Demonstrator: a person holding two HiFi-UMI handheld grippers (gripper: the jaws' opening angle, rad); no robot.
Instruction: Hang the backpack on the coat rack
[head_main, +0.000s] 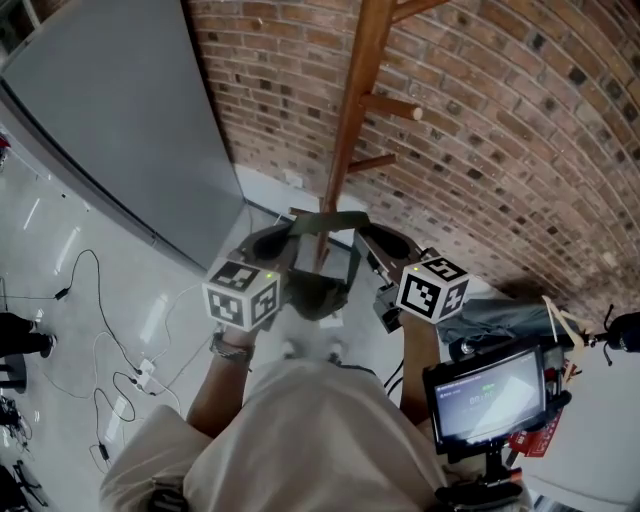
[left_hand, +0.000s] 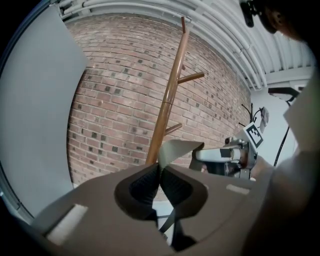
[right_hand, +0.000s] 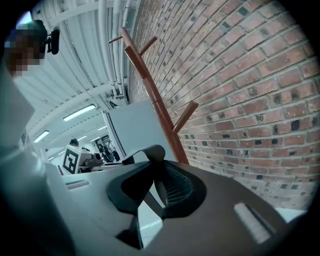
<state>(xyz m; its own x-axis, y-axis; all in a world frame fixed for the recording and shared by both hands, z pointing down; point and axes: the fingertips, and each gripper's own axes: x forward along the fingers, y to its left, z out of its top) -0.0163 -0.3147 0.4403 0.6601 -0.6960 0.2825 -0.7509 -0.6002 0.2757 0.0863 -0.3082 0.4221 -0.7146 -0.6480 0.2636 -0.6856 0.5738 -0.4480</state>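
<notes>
The wooden coat rack stands against the brick wall, with pegs pointing right. Just in front of its pole, an olive backpack hangs from its top strap, which is stretched between my two grippers. The left gripper is shut on the strap's left end, the right gripper on its right end. In the left gripper view the jaws pinch the strap, with the pole behind. In the right gripper view the jaws clamp the strap beside the rack.
A tall grey panel leans at the left of the rack. Cables and a power strip lie on the white floor at the left. A small screen sits at the lower right, with grey cloth near the wall.
</notes>
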